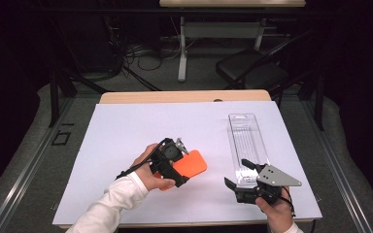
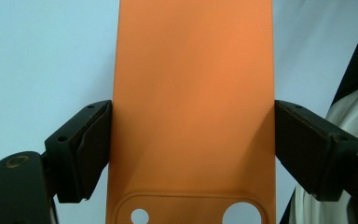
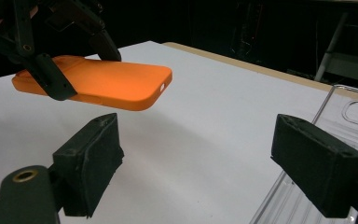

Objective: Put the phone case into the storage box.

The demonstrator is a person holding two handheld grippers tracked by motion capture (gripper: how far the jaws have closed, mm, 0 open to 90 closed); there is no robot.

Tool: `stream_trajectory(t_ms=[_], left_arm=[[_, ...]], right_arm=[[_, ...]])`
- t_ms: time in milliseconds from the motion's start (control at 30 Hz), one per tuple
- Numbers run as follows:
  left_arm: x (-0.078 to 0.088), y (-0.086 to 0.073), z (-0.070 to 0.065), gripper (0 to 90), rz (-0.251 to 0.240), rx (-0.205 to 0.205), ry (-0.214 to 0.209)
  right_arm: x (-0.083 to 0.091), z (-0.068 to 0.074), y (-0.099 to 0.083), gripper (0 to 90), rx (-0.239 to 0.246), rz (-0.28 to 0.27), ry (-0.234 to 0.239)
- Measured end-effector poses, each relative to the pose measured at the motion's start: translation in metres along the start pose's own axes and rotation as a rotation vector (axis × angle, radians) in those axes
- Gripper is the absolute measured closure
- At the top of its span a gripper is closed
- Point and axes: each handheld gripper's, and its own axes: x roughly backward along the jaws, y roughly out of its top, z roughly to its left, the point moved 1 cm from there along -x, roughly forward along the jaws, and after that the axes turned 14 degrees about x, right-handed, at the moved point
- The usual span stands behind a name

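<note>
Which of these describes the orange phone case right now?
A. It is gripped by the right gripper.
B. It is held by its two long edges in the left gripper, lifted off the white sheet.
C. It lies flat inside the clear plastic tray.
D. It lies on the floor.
B: the orange phone case sits between the left gripper jaws, raised above the white sheet.

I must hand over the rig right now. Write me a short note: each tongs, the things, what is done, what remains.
Left tongs: shut on the orange phone case, held clear above the white mat.
Right tongs: open, nothing between them, at the near end of the clear plastic tray.
Done: case picked up.
Left: probably bring the case to the tray; the tray lies flat and holds nothing.
</note>
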Motion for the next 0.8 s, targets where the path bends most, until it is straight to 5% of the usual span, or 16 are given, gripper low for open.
stream_trajectory(t_ms=[367, 800], left_arm=[[0.006, 0.002, -0.002, 15.7, 0.003, -0.019, -0.005], [0.004, 0.003, 0.002, 15.7, 0.011, -0.054, -0.024]], right_arm=[[-0.005, 0.002, 0.017, 15.1, 0.074, 0.025, 0.024], [-0.012, 0.004, 0.036, 15.6, 0.285, 0.096, 0.05]])
